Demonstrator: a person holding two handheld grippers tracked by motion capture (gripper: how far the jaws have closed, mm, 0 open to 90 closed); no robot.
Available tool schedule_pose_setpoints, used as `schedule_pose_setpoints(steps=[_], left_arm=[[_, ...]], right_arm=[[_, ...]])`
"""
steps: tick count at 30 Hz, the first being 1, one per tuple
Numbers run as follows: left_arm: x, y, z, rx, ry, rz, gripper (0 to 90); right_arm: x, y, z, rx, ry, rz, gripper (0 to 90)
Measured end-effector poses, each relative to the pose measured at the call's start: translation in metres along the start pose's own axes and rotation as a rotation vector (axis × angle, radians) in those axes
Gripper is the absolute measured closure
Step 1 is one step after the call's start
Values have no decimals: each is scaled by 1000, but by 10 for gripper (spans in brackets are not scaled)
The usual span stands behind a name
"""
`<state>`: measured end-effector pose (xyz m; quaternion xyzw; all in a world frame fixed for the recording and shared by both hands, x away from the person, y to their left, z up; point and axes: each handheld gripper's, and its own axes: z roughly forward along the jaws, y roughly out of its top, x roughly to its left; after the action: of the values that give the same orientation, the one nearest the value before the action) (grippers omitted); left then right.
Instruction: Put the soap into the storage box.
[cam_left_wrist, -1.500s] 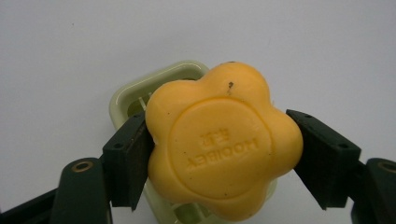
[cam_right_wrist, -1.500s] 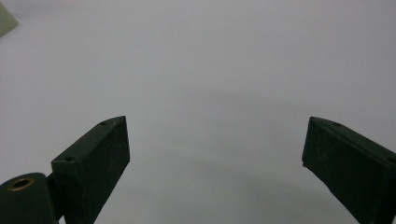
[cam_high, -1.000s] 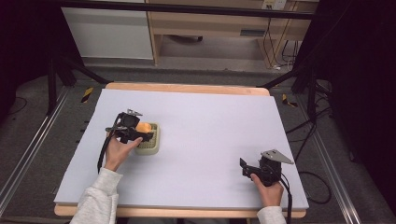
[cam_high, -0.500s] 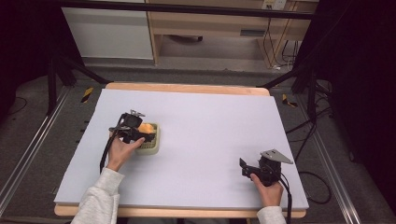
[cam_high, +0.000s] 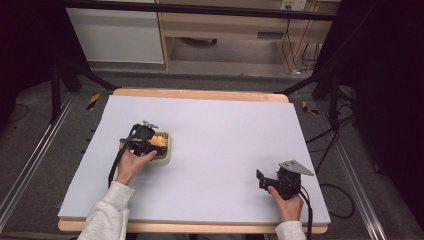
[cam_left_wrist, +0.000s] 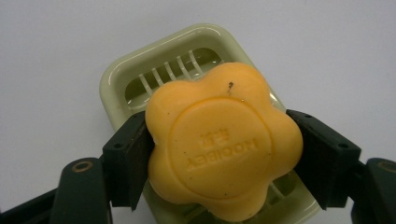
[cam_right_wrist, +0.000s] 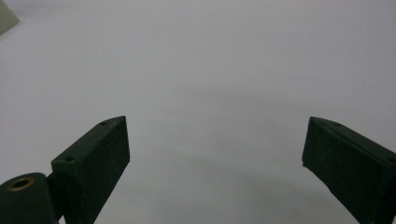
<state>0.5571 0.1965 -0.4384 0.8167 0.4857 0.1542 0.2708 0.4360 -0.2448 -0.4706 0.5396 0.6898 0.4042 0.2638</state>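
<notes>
An orange flower-shaped soap (cam_left_wrist: 224, 144) with raised lettering sits between the jaws of my left gripper (cam_left_wrist: 219, 154), which is shut on it. Under the soap lies a pale green slotted soap dish (cam_left_wrist: 154, 65). In the high view the left gripper (cam_high: 150, 145) hovers at the dish (cam_high: 165, 155) on the table's left side, with the soap (cam_high: 158, 140) showing orange. My right gripper (cam_high: 263, 179) rests near the front right of the table, and its jaws (cam_right_wrist: 215, 163) stand open over bare surface.
The table has a pale lilac-grey top (cam_high: 225, 135) with a wooden rim (cam_high: 200, 94). A corner of the pale green dish (cam_right_wrist: 7, 18) shows at the top left of the right gripper view. Cables (cam_high: 330, 190) trail off the right edge.
The left gripper with the soap has shifted slightly right and forward over the dish. The right gripper has stayed put.
</notes>
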Motion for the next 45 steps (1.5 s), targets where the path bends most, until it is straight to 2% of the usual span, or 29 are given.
schedule_pose_setpoints(steps=[12,19,29,32,34,41,45], left_arm=[[-3,0,3,14,8,0,266],[-1,0,4,3,-5,-30,264],[-1,0,4,1,-6,-26,261],[-1,1,0,-27,6,-20,246],[0,1,-2,-38,-3,-30,252],[-2,1,-4,-37,5,-15,256],[-2,2,-10,-65,1,-26,258]], right_arm=[[1,0,0,2,2,3,79],[1,0,0,2,2,3,79],[1,0,0,5,5,3,79],[1,0,0,4,3,4,79],[1,0,0,4,5,4,79],[1,0,0,2,1,-1,79],[1,0,0,4,2,3,79]])
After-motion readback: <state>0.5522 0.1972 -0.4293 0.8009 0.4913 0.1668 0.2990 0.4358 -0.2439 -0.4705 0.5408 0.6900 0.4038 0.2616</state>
